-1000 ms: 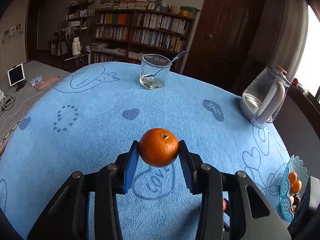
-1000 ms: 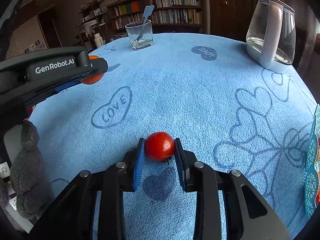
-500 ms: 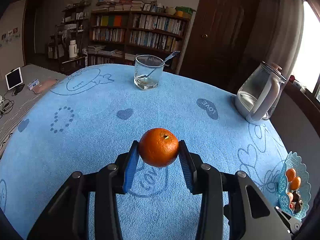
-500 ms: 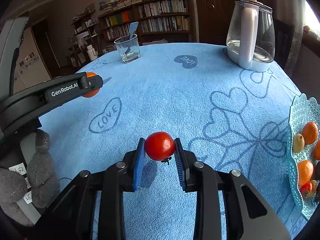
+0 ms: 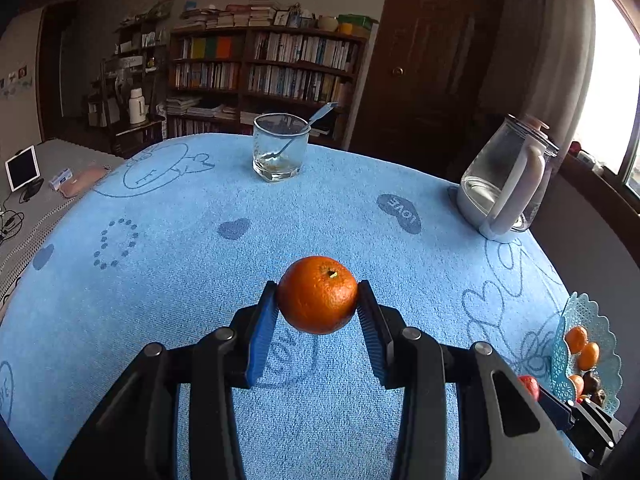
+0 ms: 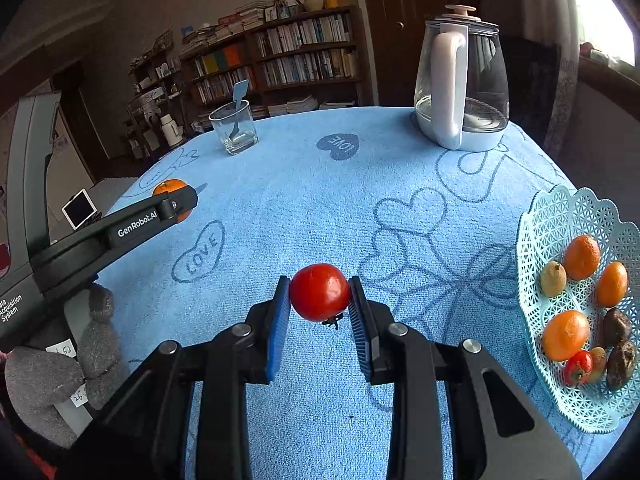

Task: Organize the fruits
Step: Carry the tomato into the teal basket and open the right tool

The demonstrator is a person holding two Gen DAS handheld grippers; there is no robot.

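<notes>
Blue pads squeeze a round orange [image 5: 317,295] in my left gripper [image 5: 317,300], and the orange is up in the air above the blue cloth [image 5: 168,248] with its little stem on top. My right gripper [image 6: 320,298] has blue pads too, and they pinch a shiny red tomato [image 6: 319,292] from both sides. The tomato hangs above the cloth, and its green stem pokes out below. From the right camera I can see my left gripper far off to the left, with the orange peeking out at its tip. A light blue basket [image 6: 560,216] with lots of tiny holes sits at the right edge of the table, to the right of my tomato. In it lie three oranges, a small brownish-yellow fruit, some dark brown fruits and one small red fruit. At the far side of the table stands a glass cup [image 5: 281,147] with a spoon [image 5: 308,128] leaning in it. A glass kettle [image 6: 462,80] with a white handle stands at the far right, and it has a little water at the bottom. The cloth has hearts on it with the word LOVE. Behind the table is a big shelf full of books [image 5: 264,68].
</notes>
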